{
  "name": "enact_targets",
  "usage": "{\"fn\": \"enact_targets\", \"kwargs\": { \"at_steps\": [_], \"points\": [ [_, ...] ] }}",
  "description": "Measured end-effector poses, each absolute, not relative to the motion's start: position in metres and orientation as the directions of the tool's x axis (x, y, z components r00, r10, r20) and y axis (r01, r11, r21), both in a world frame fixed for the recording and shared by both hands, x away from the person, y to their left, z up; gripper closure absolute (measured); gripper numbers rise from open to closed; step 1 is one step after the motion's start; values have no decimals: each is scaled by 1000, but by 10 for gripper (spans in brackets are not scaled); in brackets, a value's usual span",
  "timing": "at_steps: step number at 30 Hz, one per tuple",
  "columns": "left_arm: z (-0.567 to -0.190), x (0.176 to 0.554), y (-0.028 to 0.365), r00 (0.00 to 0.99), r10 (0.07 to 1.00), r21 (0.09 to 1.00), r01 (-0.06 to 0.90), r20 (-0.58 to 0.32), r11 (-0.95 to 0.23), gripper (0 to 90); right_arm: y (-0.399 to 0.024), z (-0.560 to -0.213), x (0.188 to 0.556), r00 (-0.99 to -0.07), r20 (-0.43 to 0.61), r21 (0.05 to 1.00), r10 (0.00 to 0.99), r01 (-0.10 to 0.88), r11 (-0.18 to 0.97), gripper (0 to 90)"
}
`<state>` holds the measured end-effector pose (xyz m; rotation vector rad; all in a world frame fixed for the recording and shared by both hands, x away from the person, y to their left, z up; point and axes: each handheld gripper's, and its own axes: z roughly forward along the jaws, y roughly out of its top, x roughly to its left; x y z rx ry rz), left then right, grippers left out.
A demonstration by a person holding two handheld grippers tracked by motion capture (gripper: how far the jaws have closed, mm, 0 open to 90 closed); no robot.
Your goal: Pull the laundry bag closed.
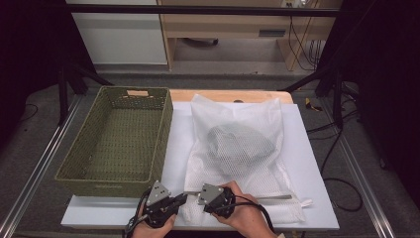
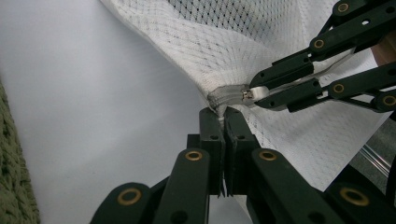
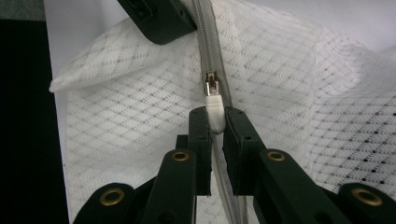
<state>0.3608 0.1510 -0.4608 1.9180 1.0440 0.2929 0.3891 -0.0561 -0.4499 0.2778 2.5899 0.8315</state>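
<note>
We see a white mesh laundry bag (image 1: 242,148) lying flat on the white bench (image 1: 317,163), just right of an olive woven basket (image 1: 119,141), with a grey bundle (image 1: 237,144) inside it. Both hands work at the bag's near edge. Our left claw (image 2: 223,122) is clamped on the corner of the mesh at the end of the zipper (image 3: 205,37). Our right claw (image 3: 214,122) is pinched on the white zipper pull (image 3: 213,109), whose metal slider (image 3: 211,83) sits on the grey zipper tape. The two claws sit close together, just apart.
</note>
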Motion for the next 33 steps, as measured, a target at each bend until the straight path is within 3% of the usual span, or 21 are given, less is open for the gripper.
{"fn": "enact_targets", "kwargs": {
  "at_steps": [33],
  "points": [
    [-460,360,151,616,763,807,543,-197,-230,879,-80,-444,390,-897,-307,558,317,101,824,817]
  ]
}}
